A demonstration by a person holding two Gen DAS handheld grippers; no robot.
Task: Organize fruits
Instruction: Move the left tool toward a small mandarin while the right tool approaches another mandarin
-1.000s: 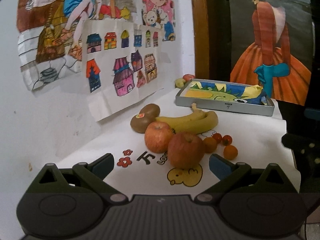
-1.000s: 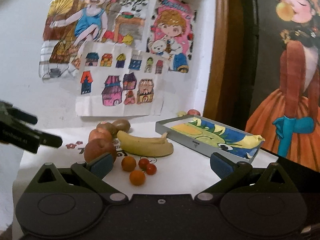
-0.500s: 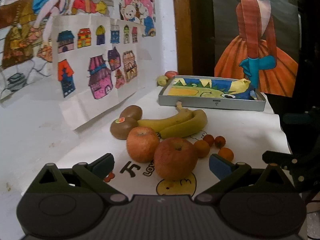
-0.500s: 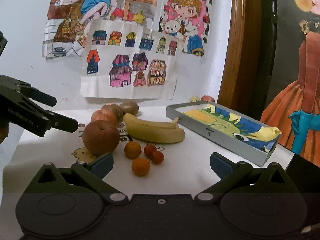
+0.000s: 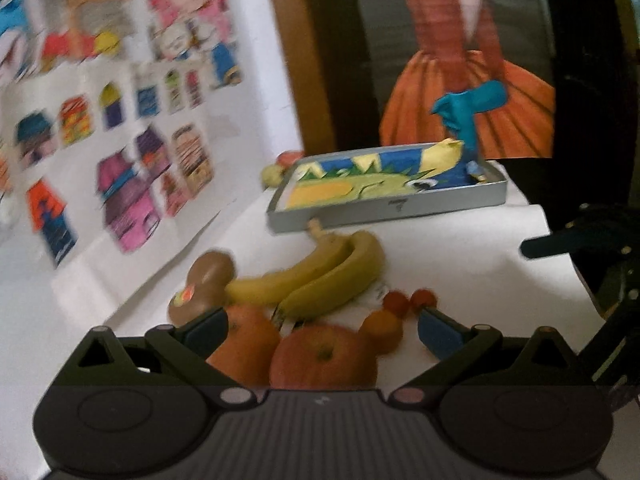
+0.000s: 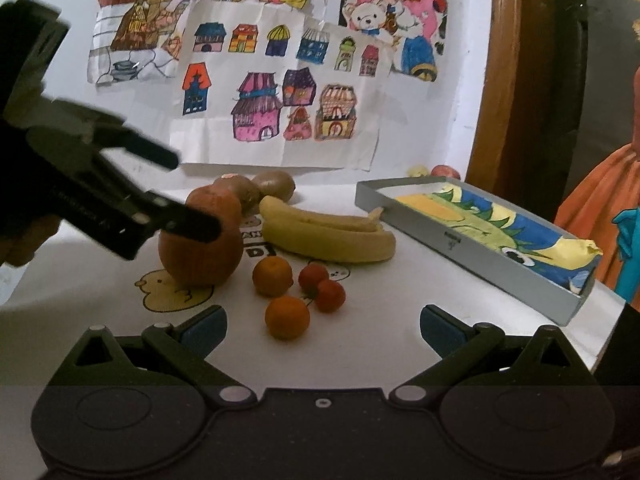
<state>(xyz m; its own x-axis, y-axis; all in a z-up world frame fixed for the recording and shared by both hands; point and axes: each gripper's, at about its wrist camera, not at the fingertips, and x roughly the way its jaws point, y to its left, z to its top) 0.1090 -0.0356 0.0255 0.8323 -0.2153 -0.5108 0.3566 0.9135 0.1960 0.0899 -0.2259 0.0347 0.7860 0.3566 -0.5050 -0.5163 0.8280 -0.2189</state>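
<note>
- The step in hand looks like the first pick: the left gripper (image 5: 320,322) is at the front of the fruit pile with its jaws spread wide and nothing between them, the near apple (image 5: 324,360) lying just in front of the gap.
- Seen from the right wrist, one dark finger of the left gripper crosses the front of that apple (image 6: 200,256); whether it touches the skin I cannot tell.
- The second apple (image 5: 244,344) sits just beside the first, with two kiwis (image 6: 256,190) behind and the bananas (image 6: 328,236) lying towards the tray (image 6: 472,236).
- The right gripper (image 6: 322,324) hovers apart from the fruit, jaws wide and empty, with two small oranges (image 6: 287,316) and cherry tomatoes (image 6: 322,284) ahead of it.
- The tray holds no fruit yet and rests on the white table (image 6: 400,296) well apart from the pile.
- The next move probably calls for centring the left jaws around the near apple's widest part, closing firmly, lifting clear of the neighbouring apple, then carrying it to the tray.
</note>
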